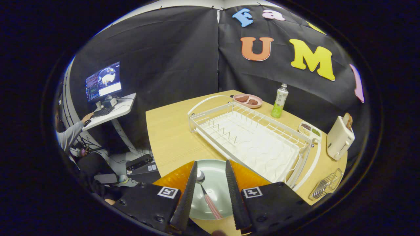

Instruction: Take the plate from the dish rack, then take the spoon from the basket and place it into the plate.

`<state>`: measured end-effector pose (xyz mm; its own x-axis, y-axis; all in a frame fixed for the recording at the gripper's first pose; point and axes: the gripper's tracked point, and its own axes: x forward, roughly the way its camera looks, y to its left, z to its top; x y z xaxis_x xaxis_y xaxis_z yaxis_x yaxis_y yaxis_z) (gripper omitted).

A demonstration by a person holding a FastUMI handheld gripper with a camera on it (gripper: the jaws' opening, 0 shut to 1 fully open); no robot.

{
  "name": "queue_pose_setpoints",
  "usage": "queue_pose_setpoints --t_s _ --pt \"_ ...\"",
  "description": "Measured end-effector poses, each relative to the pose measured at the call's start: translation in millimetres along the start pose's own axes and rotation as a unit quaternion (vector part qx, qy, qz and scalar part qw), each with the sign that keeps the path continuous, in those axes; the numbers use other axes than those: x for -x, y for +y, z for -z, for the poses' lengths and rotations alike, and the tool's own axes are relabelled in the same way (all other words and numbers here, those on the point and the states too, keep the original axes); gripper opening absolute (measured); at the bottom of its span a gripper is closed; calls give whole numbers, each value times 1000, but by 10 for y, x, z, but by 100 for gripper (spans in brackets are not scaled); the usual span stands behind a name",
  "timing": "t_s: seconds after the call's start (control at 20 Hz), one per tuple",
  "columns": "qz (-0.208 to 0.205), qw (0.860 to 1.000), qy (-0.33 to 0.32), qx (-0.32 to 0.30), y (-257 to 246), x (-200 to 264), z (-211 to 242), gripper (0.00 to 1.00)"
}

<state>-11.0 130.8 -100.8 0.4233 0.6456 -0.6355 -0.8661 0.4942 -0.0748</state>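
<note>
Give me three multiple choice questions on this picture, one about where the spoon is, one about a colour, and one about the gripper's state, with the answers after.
1. Where does the spoon lie?
A. in the dish rack
B. on the pale green plate, between the fingers
C. in the wire basket

2. What colour is the dish rack?
A. white
B. black
C. red

3. How does the gripper stand?
A. shut on the spoon
B. shut on the bottle
C. open, fingers apart over the plate

Answers: 1 B, the spoon rests on the plate with its bowl away from the gripper. 2 A, its wires and tray are white. 3 C, a wide gap shows between the fingers and neither touches the spoon.
</note>
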Motion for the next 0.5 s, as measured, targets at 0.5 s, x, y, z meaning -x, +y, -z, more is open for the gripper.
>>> queue_pose_setpoints --t_s 0.5 --pt "127 980 -143 -50 -256 570 -471 96"
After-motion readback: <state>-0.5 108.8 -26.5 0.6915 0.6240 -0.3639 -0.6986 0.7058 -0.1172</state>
